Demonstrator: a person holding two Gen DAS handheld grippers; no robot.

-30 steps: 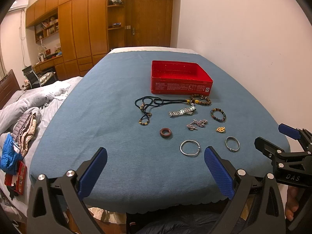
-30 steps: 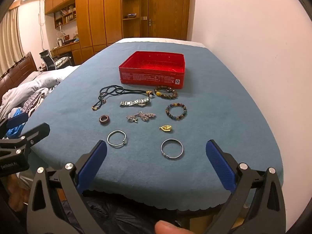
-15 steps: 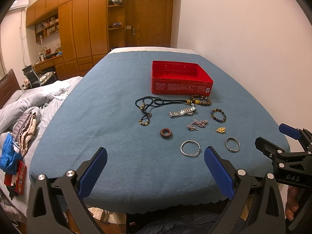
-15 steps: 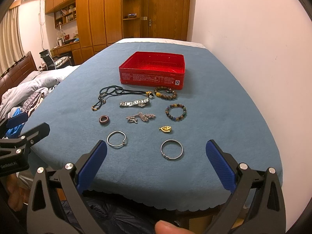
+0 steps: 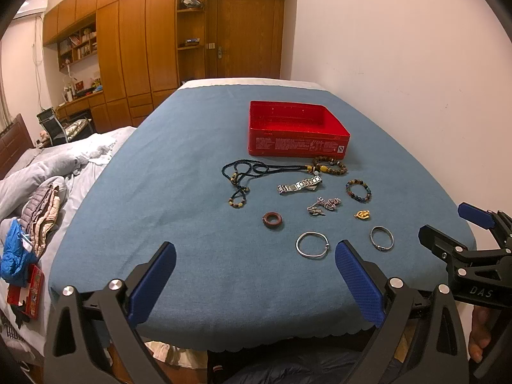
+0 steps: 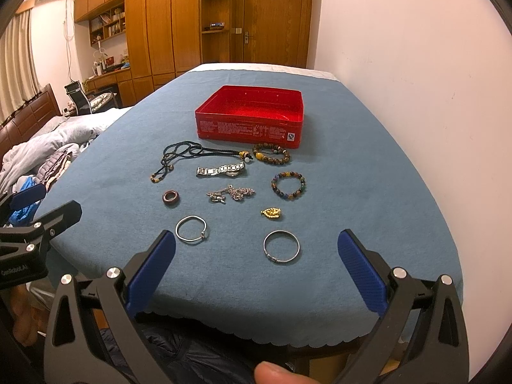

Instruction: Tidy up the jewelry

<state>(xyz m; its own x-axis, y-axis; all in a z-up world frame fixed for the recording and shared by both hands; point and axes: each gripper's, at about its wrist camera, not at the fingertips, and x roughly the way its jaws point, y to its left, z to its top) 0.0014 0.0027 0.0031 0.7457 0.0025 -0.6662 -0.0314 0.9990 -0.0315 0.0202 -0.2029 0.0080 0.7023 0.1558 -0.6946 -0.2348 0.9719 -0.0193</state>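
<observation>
Before the red tin (image 6: 249, 129) — jewelry (image 6: 228, 193), both jaws wide.

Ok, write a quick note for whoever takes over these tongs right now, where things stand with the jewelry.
Left tongs: open, empty, at the near table edge.
Right tongs: open, empty, also at the near edge.
Red box: on the blue cloth, nothing visible inside.
In front of the box, all loose: cord necklace, watch, two bead bracelets, silver chain, brown ring, gold charm, two silver bangles.
Done: nothing yet.
Left: every piece, probably into the box; the bangles are nearest.
</observation>
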